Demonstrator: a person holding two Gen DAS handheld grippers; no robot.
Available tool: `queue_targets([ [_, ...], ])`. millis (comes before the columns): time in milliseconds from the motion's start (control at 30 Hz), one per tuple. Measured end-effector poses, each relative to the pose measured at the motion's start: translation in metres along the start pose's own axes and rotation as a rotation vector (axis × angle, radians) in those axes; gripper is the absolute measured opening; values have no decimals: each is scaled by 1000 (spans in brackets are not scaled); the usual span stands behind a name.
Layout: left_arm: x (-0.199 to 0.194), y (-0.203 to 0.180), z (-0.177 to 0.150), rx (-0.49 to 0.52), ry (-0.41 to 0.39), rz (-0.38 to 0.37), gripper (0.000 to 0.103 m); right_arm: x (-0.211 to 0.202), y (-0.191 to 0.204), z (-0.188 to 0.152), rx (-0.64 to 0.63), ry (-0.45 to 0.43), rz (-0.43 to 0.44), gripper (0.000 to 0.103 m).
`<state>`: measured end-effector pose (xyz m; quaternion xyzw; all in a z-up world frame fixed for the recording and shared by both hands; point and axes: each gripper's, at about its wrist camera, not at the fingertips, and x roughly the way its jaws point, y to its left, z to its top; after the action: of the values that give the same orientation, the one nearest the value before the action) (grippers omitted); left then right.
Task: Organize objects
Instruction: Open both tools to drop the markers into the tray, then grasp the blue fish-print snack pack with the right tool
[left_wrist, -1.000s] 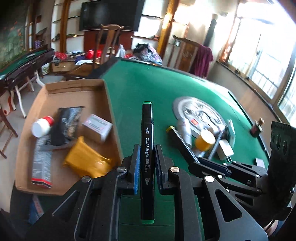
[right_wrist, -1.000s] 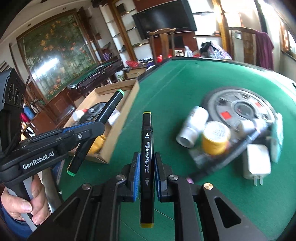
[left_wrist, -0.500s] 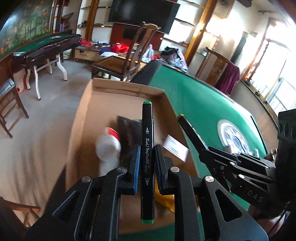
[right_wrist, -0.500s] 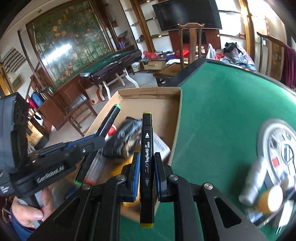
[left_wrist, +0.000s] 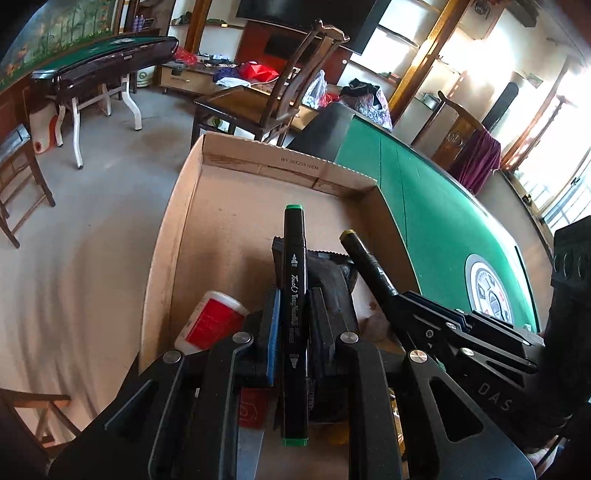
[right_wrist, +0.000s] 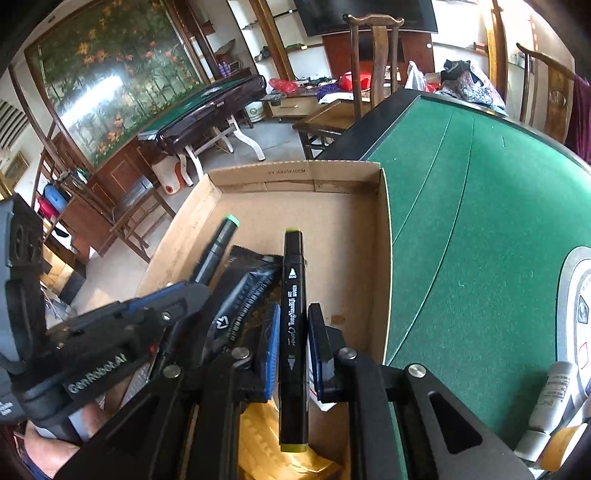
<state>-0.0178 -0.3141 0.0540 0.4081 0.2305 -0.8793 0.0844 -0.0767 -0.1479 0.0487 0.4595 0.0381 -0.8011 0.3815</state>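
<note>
My left gripper (left_wrist: 293, 314) is shut on a black marker with green caps (left_wrist: 294, 295). My right gripper (right_wrist: 291, 332) is shut on a black marker with yellow-green caps (right_wrist: 293, 314). Both hang side by side over the open cardboard box (left_wrist: 258, 166), which also shows in the right wrist view (right_wrist: 295, 177). The left gripper (right_wrist: 177, 295) with its green-capped marker (right_wrist: 221, 240) shows left of mine in the right wrist view. The right gripper's marker (left_wrist: 365, 258) shows at right in the left wrist view.
In the box lie a black foil pouch (right_wrist: 243, 295), a white bottle with a red label (left_wrist: 214, 317) and a yellow packet (right_wrist: 266, 443). The green felt table (right_wrist: 480, 221) lies to the right, with a white tube (right_wrist: 554, 391) and a round centre console (left_wrist: 487, 291).
Both grippers have swung left from the table's clutter to over the cardboard box, and moved closer to it, each still holding its marker.
</note>
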Motion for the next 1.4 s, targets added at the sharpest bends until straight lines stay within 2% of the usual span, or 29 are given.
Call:
queue_targets([
  [133, -4, 4, 1, -19, -8, -7, 15, -12, -8, -1, 10, -23, 30, 15],
  [200, -7, 7, 1, -33, -5, -7, 15, -21, -8, -1, -2, -40, 40, 18],
  [433, -34, -4, -9, -35, -47, -46, 15, -68, -12, -18, -16, -148, 70, 39],
  [567, -48, -31, -25, 15, -60, -99, 15, -86, -28, -44, 27, -161, 84, 39],
  [700, -48, -67, -44, 95, -35, -162, 15, -109, -52, -78, 67, -169, 44, 39],
  [867, -33, -125, -72, 231, 34, -225, 15, -160, -110, -126, 159, -220, -93, 39],
  [933, -23, -152, -84, 282, 65, -237, 15, -184, -149, -141, 255, -240, -165, 40],
  [967, -16, -165, -90, 301, 84, -246, 15, -194, -166, -145, 300, -254, -174, 40],
  [1000, -12, -175, -94, 315, 95, -256, 15, -203, -186, -150, 346, -269, -182, 43],
  [1067, -3, -199, -104, 355, 121, -271, 15, -219, -231, -159, 488, -264, -238, 65],
  [1133, 1, -217, -112, 385, 140, -287, 15, -228, -269, -167, 609, -289, -195, 67],
  [1233, 6, -244, -128, 431, 170, -306, 15, -224, -315, -172, 722, -271, -151, 68],
  [1400, 11, -264, -145, 480, 206, -322, 15, -196, -339, -164, 777, -213, -92, 68],
])
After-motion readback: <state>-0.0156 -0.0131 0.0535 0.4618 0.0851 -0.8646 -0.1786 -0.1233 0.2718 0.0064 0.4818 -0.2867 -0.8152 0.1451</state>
